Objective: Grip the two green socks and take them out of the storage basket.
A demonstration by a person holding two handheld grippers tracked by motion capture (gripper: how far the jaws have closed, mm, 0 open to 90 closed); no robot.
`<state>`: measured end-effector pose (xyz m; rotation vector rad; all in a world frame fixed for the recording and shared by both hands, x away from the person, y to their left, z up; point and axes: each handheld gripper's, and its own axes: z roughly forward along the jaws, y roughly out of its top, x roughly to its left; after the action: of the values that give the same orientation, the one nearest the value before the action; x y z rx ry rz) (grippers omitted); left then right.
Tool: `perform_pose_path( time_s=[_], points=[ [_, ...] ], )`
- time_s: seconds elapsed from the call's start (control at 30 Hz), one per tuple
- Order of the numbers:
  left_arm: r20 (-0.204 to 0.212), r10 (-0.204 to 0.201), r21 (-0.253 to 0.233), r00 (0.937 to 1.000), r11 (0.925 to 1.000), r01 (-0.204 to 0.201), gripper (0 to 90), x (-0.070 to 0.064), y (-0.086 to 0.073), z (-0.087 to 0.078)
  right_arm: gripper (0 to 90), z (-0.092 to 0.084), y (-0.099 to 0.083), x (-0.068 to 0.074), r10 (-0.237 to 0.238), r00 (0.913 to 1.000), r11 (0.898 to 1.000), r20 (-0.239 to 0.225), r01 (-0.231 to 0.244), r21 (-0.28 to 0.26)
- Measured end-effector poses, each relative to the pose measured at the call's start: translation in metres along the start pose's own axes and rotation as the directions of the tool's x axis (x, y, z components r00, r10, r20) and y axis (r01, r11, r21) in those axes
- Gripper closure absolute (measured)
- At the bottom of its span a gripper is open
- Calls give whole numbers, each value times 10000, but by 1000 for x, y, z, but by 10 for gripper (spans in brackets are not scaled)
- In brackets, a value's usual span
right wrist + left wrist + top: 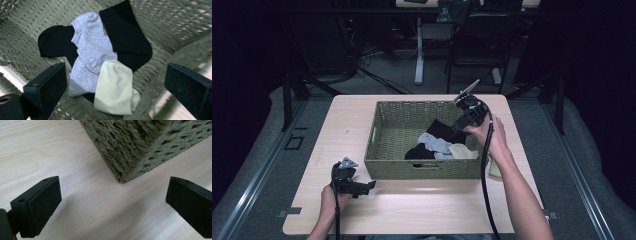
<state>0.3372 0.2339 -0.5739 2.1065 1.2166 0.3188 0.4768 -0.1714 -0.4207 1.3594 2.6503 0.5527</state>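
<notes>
I see the table [412,210] first, a pale wooden one, and on it the woven basket [397,125] which stands near the far edge, a little toward the right side. Inside the basket, in its right half, lie the socks in one loose pile: two black socks [127,40], a grey sock [91,50] over them, and a pale yellow sock [112,87] on the side nearest to my right gripper, touching the grey one. My right gripper [458,125] is over the right part of the basket, above the pile, tilted down into it; its jaws are wide apart and hold nothing, the socks are seen between them but not touched. My left gripper [371,186] rests low at the near left part of the table, just beside the near left corner of the basket, jaws also wide and with nothing in them.
</notes>
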Motion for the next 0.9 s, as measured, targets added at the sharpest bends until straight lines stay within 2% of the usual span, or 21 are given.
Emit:
perform_pose_path(
  time_s=[0.03,0.27,0.33,0.5,0.6,0.7,0.77,0.8,0.83,0.9],
  points=[
    [154,16,80,9999,10000,-17,2,1,0,-1,59,5,0,1,121,9999,9999,-13,-121,-73],
    [135,-4,91,9999,10000,3,1,1,-1,-2,98,34,-2,4,249,9996,9995,-164,-246,202],
    [124,2,78,9999,10000,-3,1,2,-1,-2,112,42,-3,3,211,9995,9989,-255,-200,413],
    [140,41,79,9999,10000,-42,2,1,-1,-2,146,59,-6,3,447,9989,9960,-161,-433,787],
    [133,28,84,9999,10000,-29,2,1,-1,-2,158,67,-7,2,409,9991,9935,-126,-394,1069],
    [116,6,68,9999,10000,-7,2,2,-1,-3,187,76,-9,4,584,9983,9919,-77,-571,1135],
    [112,5,64,9999,10000,-6,1,2,-1,-3,200,81,-8,4,507,9987,9890,-86,-490,1394],
    [112,5,64,9999,10000,-6,1,2,-1,-3,212,84,-9,5,708,9975,9886,-64,-694,1334],
    [100,-26,52,9999,10000,26,1,2,-1,-3,216,86,-9,5,580,9983,9872,-37,-568,1493],
    [107,-17,53,9999,10000,16,2,2,-1,-3,212,92,-9,6,639,9979,9852,-61,-621,1595]
  ],
)
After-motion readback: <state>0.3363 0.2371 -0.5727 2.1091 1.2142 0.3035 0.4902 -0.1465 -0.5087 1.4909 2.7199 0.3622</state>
